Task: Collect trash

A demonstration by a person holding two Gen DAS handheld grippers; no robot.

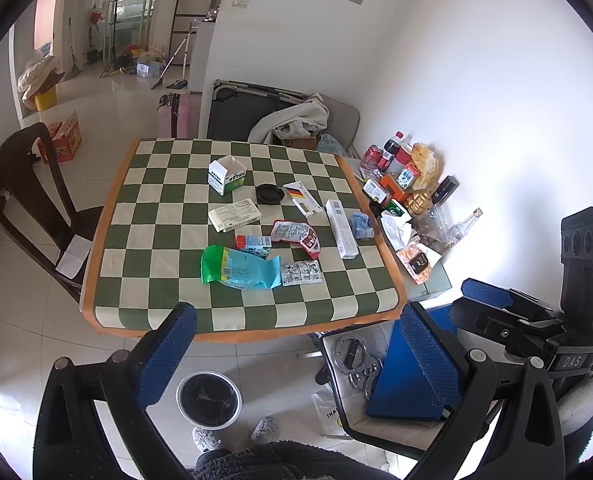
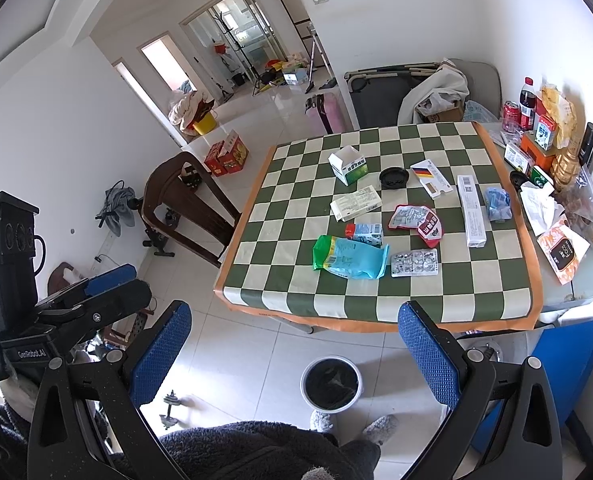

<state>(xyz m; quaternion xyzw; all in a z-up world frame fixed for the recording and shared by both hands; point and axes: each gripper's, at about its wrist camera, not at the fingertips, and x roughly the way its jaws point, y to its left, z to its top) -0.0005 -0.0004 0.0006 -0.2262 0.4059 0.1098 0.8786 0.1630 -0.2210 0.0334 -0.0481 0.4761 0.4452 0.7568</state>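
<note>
1. Both the left gripper (image 1: 296, 344) and right gripper (image 2: 292, 344) hung released and empty, short of the table's (image 1: 108, 216) near edge.
2. Wrappers (image 1: 240, 267) and boxes (image 1: 234, 215) lay mid-table, uncollected.
3. The bin (image 1: 209, 399) stood on the floor below the near edge; apparently nothing was binned yet.

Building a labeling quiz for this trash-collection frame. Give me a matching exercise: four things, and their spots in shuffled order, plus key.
Things:
1. trash bin
2. green and blue snack bag
3. cola bottle
4. brown chair

Places:
A. beside the table's left edge
B. on the floor, in front of the table
C. on the checkered cloth, near side
D. among clutter by the wall, right of the cloth

Pairs: 1-B, 2-C, 3-D, 4-A
</note>
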